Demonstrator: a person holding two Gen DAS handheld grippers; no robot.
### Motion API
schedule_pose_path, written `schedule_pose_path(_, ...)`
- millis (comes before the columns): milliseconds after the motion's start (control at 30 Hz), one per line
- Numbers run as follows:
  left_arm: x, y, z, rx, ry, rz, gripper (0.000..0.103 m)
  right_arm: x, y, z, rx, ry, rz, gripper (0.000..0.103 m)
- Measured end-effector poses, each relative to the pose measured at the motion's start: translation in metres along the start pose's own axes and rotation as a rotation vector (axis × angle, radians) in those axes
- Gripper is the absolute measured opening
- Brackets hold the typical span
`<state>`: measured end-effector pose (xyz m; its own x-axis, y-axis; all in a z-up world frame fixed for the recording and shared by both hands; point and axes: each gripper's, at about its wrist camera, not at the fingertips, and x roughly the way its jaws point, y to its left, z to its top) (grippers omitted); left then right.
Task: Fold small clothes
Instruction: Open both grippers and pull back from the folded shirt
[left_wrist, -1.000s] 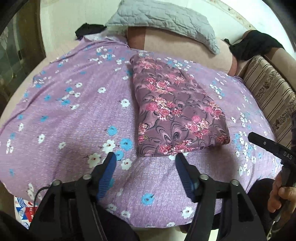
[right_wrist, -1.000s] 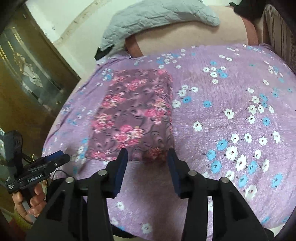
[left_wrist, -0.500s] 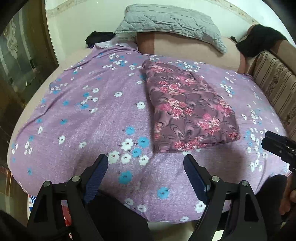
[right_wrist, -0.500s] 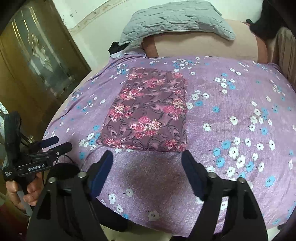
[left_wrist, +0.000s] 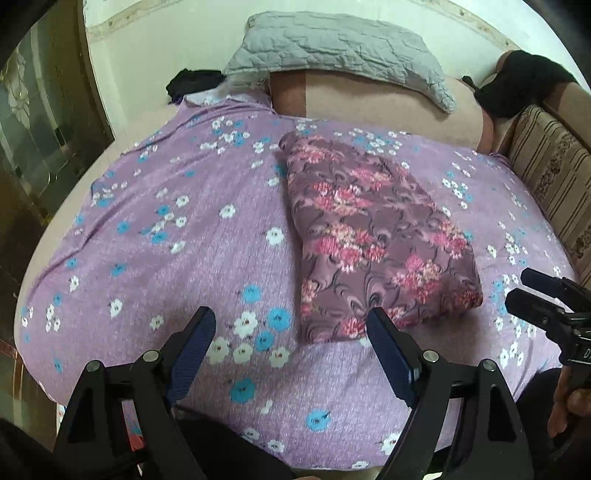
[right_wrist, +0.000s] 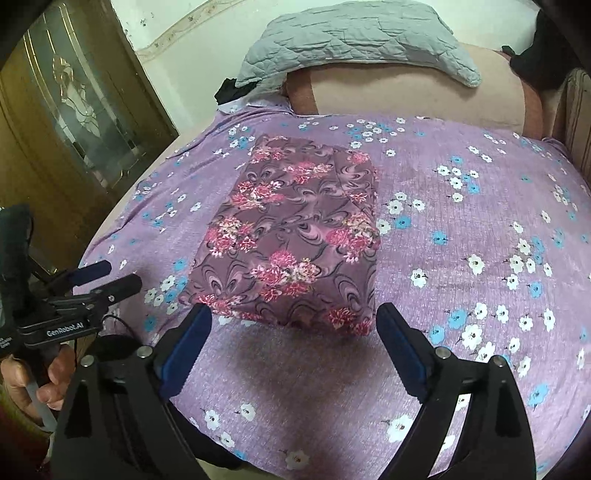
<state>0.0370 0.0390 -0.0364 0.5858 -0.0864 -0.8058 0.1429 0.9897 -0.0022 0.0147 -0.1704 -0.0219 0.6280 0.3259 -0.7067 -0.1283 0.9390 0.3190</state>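
The folded cloth (left_wrist: 373, 236), maroon with pink flowers, lies flat as a neat rectangle on the purple sheet (left_wrist: 184, 236) that covers the bed. In the left wrist view it sits right of centre, its long side running away toward the cushions. In the right wrist view the cloth (right_wrist: 295, 236) lies left of centre on the sheet (right_wrist: 461, 229). Neither claw touches it.

The left claw (left_wrist: 291, 354) hangs over the near edge of the bed with its blue-padded fingers (left_wrist: 192, 354) spread wide, holding nothing; its right finger shows just in front of the cloth's near edge. The right claw (right_wrist: 295, 347) is likewise spread wide and holds nothing, its two fingers (right_wrist: 400, 347) framing the cloth's near edge from just in front.

From the right wrist view the left claw (right_wrist: 107, 277) shows at the left edge, beside the bed, gripped by the person's hand (right_wrist: 33, 376). From the left wrist view the right claw (left_wrist: 532, 291) shows at the right edge, over the sheet's side.

Behind the sheet lies a long pink bolster (left_wrist: 388, 103) with a grey quilted pillow (left_wrist: 340, 48) on top. A striped cushion (left_wrist: 550, 177) stands at the right, and a dark garment (left_wrist: 524, 81) lies in the far right corner. A wooden door with glass (right_wrist: 74, 110) stands to the left.
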Motion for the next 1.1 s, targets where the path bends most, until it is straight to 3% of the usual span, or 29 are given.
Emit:
schedule_pose_path(500, 0.007, -0.014, 0.023, 0.041, -0.028, 0.036, 0.084, 0.001, -0.004, 0.030, -0.026, -0.011, 0.010, 0.100)
schedule_pose_path(733, 0.027, -0.014, 0.027, 0.058, -0.025, 0.091, 0.084, 0.021, -0.004, 0.038, -0.051, 0.008, 0.003, 0.102)
schedule_pose_path(1100, 0.044, -0.013, 0.035, 0.070, -0.029, 0.094, 0.084, 0.050, -0.005, 0.044, -0.066, 0.036, -0.002, 0.102)
